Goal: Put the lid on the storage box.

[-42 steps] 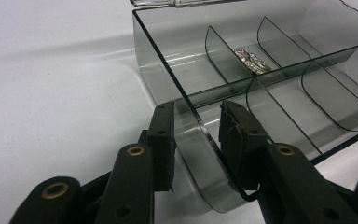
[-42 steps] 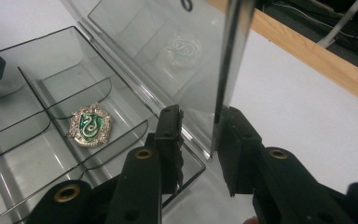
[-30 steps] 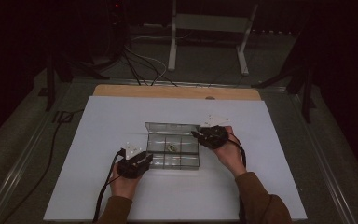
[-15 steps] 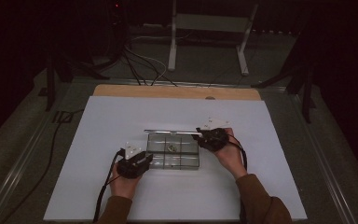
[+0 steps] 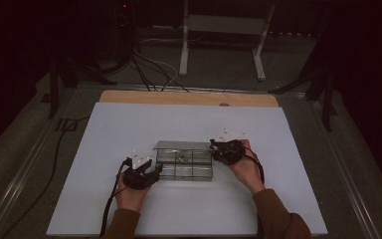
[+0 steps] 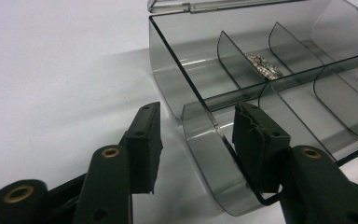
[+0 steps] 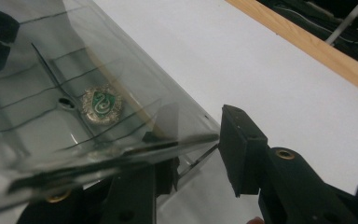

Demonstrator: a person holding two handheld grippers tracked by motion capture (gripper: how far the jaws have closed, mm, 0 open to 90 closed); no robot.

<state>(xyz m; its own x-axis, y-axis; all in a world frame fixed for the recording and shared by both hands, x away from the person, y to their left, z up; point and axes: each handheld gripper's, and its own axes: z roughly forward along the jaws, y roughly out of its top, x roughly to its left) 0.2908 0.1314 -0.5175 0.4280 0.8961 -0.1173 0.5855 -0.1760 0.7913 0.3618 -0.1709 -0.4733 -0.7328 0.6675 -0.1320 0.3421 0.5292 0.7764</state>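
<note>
Box (image 5: pixel 184 160), clear smoky plastic with dividers, sits in the middle of the white table (image 5: pixel 104 129), between the two hands.

At its left near corner is the left gripper (image 5: pixel 155 171), held low by the person's left hand (image 5: pixel 131 191), a cable (image 5: pixel 110 204) trailing back toward the table's near edge. In the left gripper view the jaws straddle the rounded corner of the box (image 6: pixel 223 93): one finger stands outside the wall with a plain gap to it, the other sits inside the corner compartment close against the wall. The jaws have just been opening, and the pads no longer pinch the wall, so the left gripper (image 6: pixel 196 140) is loose around the corner rather than clamped on it.

In a middle compartment lies a small silvery badge (image 6: pixel 263 65), round with a green centre when seen from the right gripper view (image 7: pixel 101 105).

Along the far side of the box the lid (image 5: pixel 181 145) stands low over the compartments. The right gripper (image 5: pixel 213 148), in the right hand (image 5: pixel 246 167), is at the box's far right corner. In its own view the lid (image 7: pixel 98 84) slants across, and its edge runs into the gap between the jaws of the right gripper (image 7: pixel 196 154); one finger is under the lid, the other stands clear to the side. I cannot tell whether the pads actually press on it.
</note>
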